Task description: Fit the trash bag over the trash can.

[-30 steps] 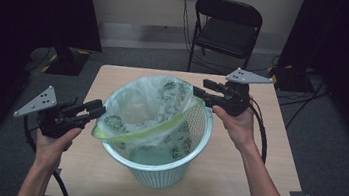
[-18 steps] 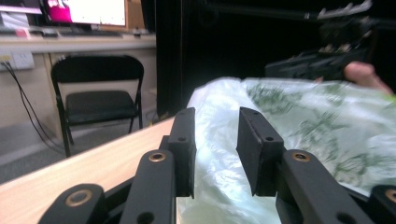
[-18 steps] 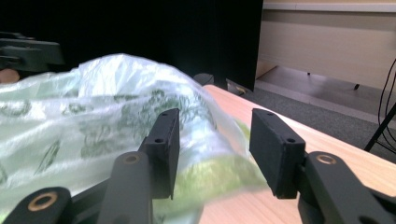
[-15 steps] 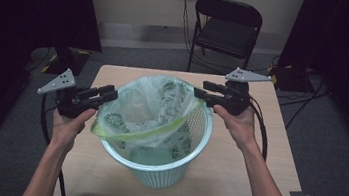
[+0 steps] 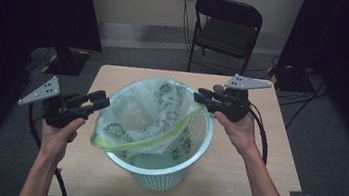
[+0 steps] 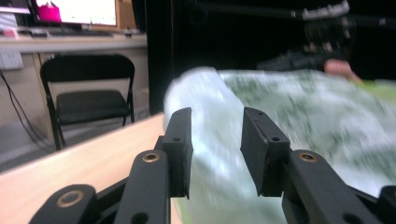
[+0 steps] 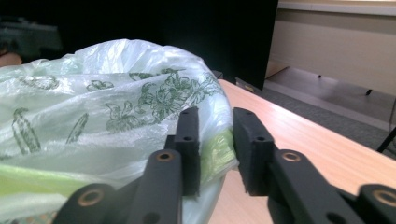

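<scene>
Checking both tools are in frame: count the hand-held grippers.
2. The left hand-held gripper is at the left side of the plastic bag; the right hand-held gripper is at the bag's right rim edge.

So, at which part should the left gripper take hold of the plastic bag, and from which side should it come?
Probably the bag's loose edge on the left, where it bulges out past the basket rim. The left gripper best comes level from the left, open jaws astride that thin film. The yellow-green band marks the bag's mouth, so gripping just beside it should let the edge be pulled over the rim.
</scene>
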`<state>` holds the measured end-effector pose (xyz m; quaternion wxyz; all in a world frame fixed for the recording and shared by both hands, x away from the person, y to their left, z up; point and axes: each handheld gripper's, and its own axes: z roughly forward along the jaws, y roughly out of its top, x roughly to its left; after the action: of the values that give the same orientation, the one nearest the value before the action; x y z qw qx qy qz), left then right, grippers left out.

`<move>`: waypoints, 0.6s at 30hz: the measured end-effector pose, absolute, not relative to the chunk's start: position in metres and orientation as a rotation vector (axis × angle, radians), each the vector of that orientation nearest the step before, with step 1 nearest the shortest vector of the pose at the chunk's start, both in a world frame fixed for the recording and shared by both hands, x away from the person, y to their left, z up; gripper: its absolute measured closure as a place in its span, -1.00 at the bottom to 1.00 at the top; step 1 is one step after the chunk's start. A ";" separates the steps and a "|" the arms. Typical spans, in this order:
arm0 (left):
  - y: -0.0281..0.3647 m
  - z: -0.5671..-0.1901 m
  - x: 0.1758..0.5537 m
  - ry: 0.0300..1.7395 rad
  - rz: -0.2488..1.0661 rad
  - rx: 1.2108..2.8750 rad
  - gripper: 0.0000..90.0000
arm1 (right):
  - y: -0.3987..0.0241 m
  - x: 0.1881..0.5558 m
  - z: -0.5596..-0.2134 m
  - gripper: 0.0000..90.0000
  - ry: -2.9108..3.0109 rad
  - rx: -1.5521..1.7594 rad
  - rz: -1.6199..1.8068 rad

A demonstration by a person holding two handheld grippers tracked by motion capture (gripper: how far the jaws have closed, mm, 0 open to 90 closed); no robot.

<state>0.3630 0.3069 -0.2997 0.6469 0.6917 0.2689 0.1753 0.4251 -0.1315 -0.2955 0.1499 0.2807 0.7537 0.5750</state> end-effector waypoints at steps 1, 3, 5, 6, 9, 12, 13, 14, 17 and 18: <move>0.305 -0.298 0.369 0.613 0.395 1.571 0.42 | -0.131 0.426 -0.295 0.68 2.169 0.803 1.654; 0.297 -0.294 0.384 0.623 0.415 1.615 0.40 | -0.131 0.429 -0.293 0.72 2.173 0.795 1.657; 0.291 -0.295 0.400 0.631 0.381 1.629 0.40 | -0.130 0.435 -0.291 0.76 2.179 0.783 1.651; 0.287 -0.297 0.408 0.632 0.363 1.631 0.46 | -0.129 0.441 -0.290 0.76 2.183 0.787 1.649; 0.285 -0.301 0.410 0.631 0.356 1.646 0.58 | -0.129 0.445 -0.290 0.76 2.191 0.776 1.663; 0.286 -0.307 0.401 0.620 0.363 1.648 0.68 | -0.131 0.439 -0.290 0.79 2.166 0.771 1.651; 0.287 -0.307 0.398 0.620 0.375 1.643 0.68 | -0.131 0.439 -0.290 0.79 2.166 0.771 1.651; 0.288 -0.307 0.395 0.616 0.385 1.646 0.69 | -0.133 0.437 -0.289 0.87 2.157 0.775 1.661; 0.291 -0.306 0.387 0.614 0.400 1.649 0.73 | -0.141 0.430 -0.288 0.94 2.133 0.776 1.673; 0.292 -0.307 0.384 0.613 0.409 1.645 0.73 | -0.143 0.427 -0.288 0.96 2.122 0.780 1.664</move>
<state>0.3839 0.2925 -0.3067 0.6206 0.7155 0.2669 0.1779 0.4271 -0.1433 -0.2882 0.1665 0.2740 0.7453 0.5846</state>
